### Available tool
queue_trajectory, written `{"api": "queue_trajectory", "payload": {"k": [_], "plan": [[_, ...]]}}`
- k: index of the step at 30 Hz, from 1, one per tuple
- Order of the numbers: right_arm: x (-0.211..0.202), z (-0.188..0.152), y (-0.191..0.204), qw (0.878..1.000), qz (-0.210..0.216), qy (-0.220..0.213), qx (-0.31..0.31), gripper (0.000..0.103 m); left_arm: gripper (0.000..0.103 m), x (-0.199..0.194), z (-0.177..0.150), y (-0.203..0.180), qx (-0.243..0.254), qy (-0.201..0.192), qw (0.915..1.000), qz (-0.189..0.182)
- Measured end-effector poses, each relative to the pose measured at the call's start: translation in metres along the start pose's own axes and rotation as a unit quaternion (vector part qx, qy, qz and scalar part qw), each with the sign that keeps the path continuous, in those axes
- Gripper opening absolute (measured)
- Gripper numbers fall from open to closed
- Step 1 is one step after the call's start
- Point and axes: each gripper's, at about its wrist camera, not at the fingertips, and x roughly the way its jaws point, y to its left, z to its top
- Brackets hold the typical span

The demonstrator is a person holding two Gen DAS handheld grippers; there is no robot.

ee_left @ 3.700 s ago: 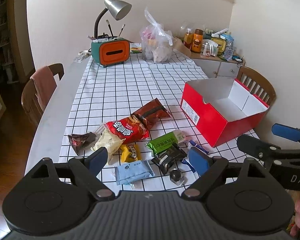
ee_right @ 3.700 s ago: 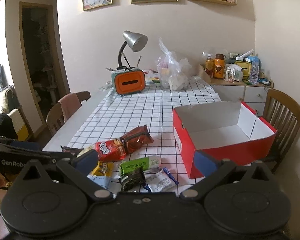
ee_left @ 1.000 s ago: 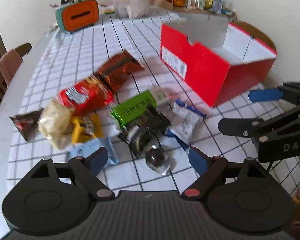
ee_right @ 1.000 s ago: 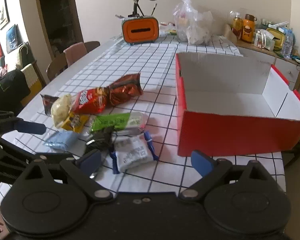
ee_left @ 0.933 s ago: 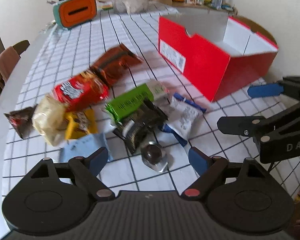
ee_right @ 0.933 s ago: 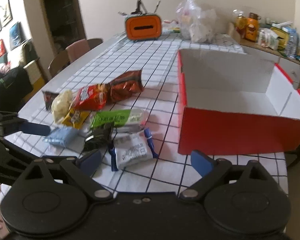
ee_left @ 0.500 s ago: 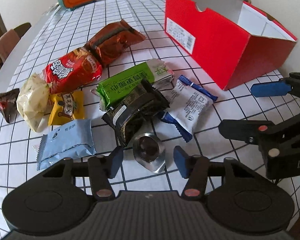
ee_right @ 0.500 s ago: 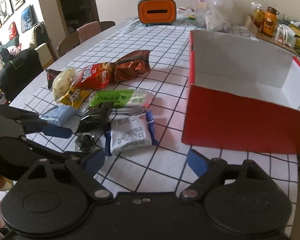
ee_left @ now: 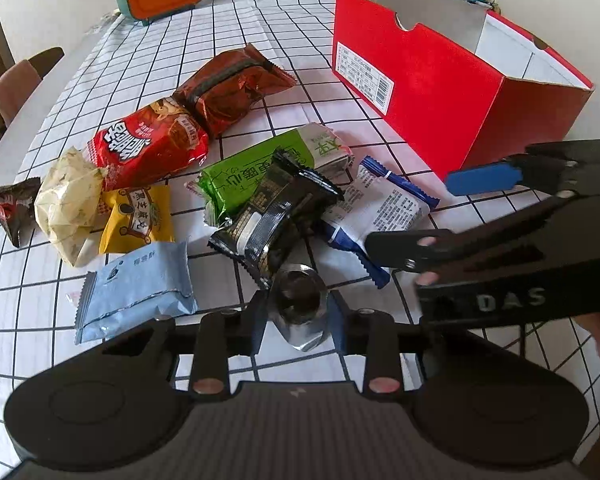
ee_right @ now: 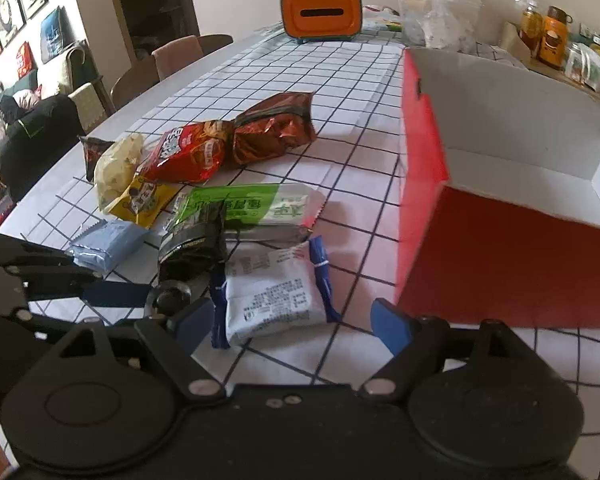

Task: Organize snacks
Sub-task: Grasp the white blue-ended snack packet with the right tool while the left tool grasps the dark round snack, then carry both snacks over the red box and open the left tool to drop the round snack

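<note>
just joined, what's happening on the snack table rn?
A person with a handheld tool in each hand is sorting snack packets into the empty red box. The left tool has its fingers against both sides of a small silver foil-wrapped snack at the near edge of the pile, not lifted yet. The right tool is open, hovering in front of the white-and-blue packet. All other packets sit on the checked tablecloth.

Snack colours on a checked cloth

White cloth (ee_left: 284, 32) with black grid; red box (ee_left: 440, 92), white inside; red bag (ee_left: 148, 144), brown bag (ee_left: 232, 80), green pack (ee_left: 244, 172), yellow pack (ee_left: 136, 216), pale blue pack (ee_left: 136, 288), black pack (ee_left: 276, 216).
</note>
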Motion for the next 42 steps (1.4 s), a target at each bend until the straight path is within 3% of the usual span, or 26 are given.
{"api": "queue_trajectory", "payload": {"k": [12, 18, 22, 33, 42], "plan": [[0.026, 0.003, 0.02, 0.999, -0.025, 0.015, -0.046, 0.079, 0.027, -0.008, -0.008, 0.01, -0.009, 0.003, 0.9999, -0.013], [0.026, 0.001, 0.027, 0.998, -0.035, 0.012, -0.06, 0.067, 0.027, -0.009, -0.009, 0.012, -0.008, 0.003, 0.9998, -0.02], [0.018, 0.002, 0.025, 0.998, -0.04, 0.002, -0.049, 0.057, 0.027, -0.01, -0.009, 0.014, -0.01, 0.003, 0.9996, -0.025], [0.002, -0.006, 0.016, 0.999, -0.046, 0.007, 0.005, 0.056, 0.027, -0.021, -0.008, 0.013, 0.001, -0.003, 0.9996, -0.028], [-0.049, -0.004, 0.013, 0.998, -0.049, -0.021, 0.043, 0.056, 0.027, -0.046, 0.01, 0.008, 0.014, -0.027, 0.999, -0.034]]}}
